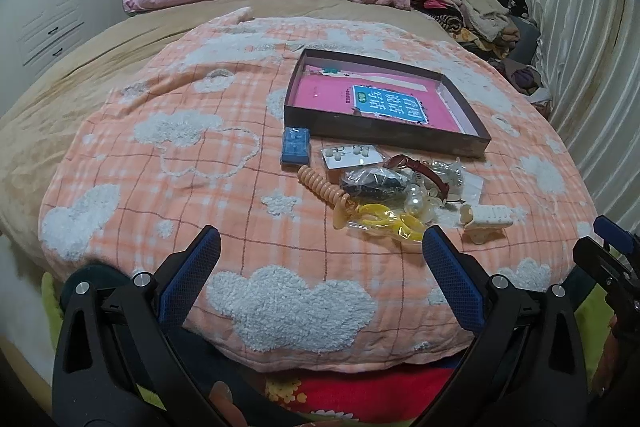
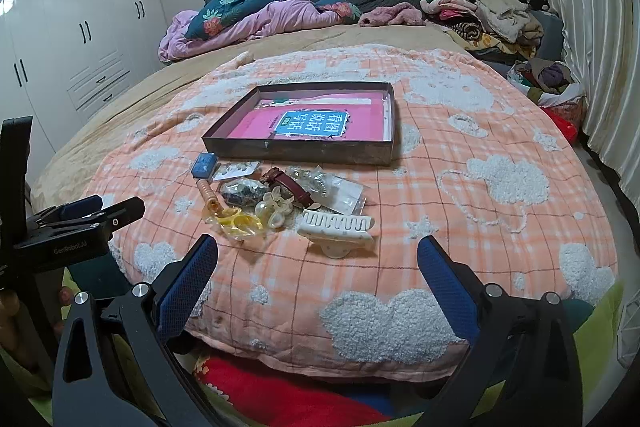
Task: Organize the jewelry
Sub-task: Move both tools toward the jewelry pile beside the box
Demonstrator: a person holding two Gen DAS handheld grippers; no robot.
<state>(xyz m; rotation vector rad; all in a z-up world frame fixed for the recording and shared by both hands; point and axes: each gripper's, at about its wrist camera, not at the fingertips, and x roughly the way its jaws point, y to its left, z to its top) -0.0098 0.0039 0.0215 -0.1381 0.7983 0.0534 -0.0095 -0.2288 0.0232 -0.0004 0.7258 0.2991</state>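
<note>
Jewelry is piled on the orange checked blanket (image 2: 440,147) covering the bed, just in front of a shallow dark box (image 2: 304,143) that holds a pink book (image 2: 316,125). Pile contents, largest first: white hair claw (image 2: 336,229), brown-strapped watch (image 2: 290,183), coiled peach cord (image 1: 320,185), yellow clips in a clear bag (image 1: 386,221), blue case (image 1: 296,145), earring card (image 1: 350,155). Smaller bagged pieces appear to be beads. Left gripper (image 1: 320,247) and right gripper (image 2: 318,255) hover near the pile, fingers spread wide, holding nothing.
</note>
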